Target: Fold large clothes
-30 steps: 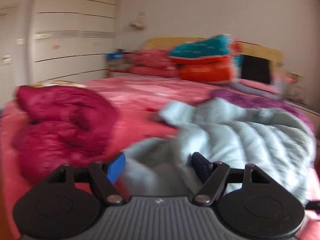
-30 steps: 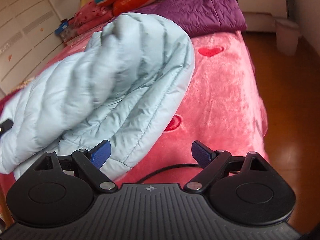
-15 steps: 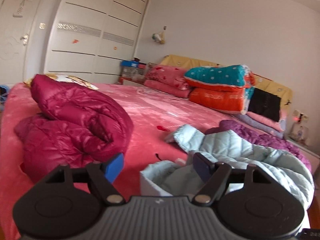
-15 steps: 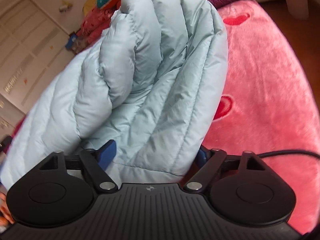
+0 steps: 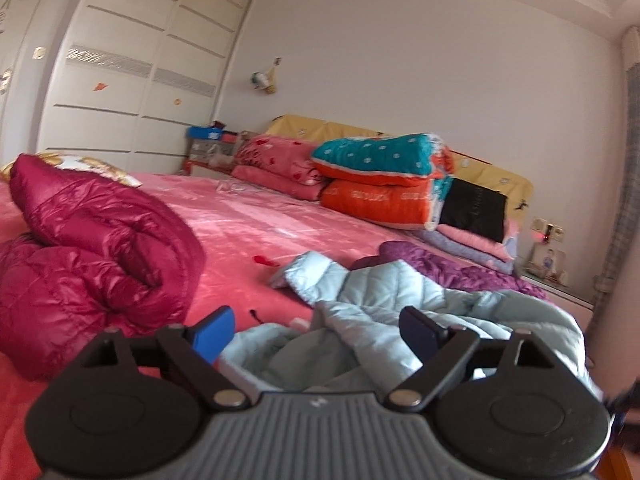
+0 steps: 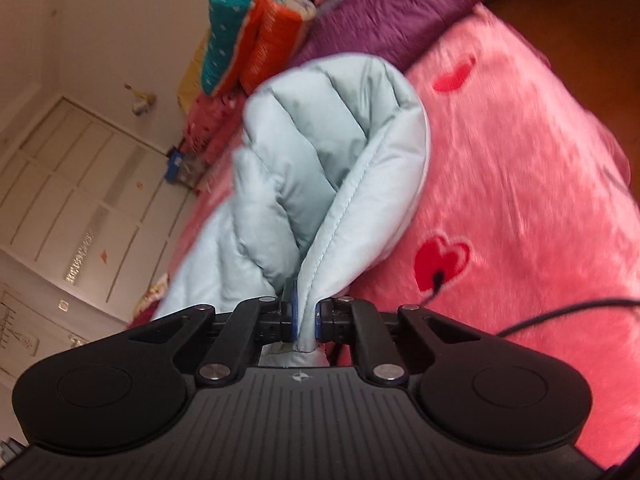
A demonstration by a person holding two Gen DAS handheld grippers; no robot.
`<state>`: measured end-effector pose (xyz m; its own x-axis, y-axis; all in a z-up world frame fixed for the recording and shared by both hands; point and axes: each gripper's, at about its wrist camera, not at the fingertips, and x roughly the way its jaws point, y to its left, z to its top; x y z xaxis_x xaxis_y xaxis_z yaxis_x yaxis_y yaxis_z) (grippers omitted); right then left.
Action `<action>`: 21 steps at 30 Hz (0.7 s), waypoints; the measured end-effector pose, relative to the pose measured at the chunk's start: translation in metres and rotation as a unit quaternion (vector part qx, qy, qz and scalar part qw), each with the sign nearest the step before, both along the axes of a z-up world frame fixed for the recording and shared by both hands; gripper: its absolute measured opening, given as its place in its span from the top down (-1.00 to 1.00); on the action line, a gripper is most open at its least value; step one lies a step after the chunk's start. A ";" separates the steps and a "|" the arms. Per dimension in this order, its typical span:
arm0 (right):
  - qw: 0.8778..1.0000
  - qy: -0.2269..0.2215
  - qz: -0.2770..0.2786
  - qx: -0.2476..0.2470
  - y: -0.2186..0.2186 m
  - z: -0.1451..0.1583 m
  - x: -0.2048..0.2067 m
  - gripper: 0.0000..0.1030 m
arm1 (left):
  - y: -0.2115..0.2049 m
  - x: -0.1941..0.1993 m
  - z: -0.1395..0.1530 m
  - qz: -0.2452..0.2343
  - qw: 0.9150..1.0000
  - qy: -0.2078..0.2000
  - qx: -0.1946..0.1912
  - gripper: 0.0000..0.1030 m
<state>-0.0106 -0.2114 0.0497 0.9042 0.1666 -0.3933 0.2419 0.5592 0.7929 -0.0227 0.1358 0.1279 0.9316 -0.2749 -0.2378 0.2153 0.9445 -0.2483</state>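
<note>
right tongs [image 6: 306, 318] clamped tight on the hem of the pale blue jacket [image 6: 320, 184], fabric bunched up just ahead over the pink bedspread [image 6: 520, 184]. left tongs [image 5: 316, 330] opening wide, nothing pinched, the jacket [image 5: 400, 304] crumpled right between and beyond the tips. off to the left a red jacket [image 5: 92, 256] lies heaped, and folded quilts [image 5: 380, 184] are stacked by the headboard.
</note>
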 end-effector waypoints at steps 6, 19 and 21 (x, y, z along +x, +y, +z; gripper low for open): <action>0.997 -0.071 -0.017 -0.005 -0.013 0.049 -0.014 0.83 | -0.009 -0.011 0.005 -0.059 0.998 -0.037 -0.002 -0.78; 0.990 -0.128 -0.009 -0.058 -0.012 0.095 -0.013 0.88 | -0.045 -0.047 0.010 -0.325 0.942 -0.086 0.011 -0.90; 0.990 -0.113 0.000 -0.085 -0.011 0.090 0.000 0.88 | -0.057 -0.053 0.005 -0.361 0.929 -0.077 0.037 -0.90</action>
